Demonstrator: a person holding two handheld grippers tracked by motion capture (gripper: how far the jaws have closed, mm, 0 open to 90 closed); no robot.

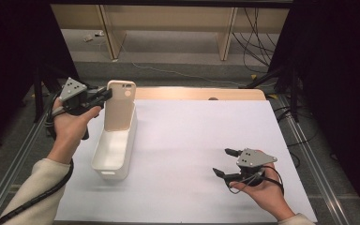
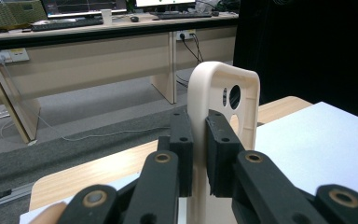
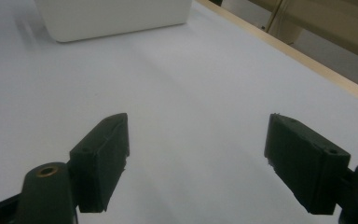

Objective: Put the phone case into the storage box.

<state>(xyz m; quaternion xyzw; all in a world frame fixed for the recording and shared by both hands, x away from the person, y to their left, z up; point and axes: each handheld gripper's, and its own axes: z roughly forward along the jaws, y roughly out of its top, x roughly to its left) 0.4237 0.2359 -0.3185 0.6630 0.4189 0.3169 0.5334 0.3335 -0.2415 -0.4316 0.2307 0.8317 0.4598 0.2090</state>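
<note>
Left tool [image 2: 199,140] clamps phone case [image 2: 223,98] edge.

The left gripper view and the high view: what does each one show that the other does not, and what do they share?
The left gripper view alone shows, up close, the two black jaws pressed on the edge of the beige phone case, and the desks with keyboards behind.

The high view alone shows the white bin under the case, the right gripper with open jaws over the white table sheet, and both of the person's hands.

Both show the left gripper holding the upright phone case with its camera hole at the top, and the table's wooden far edge.
</note>
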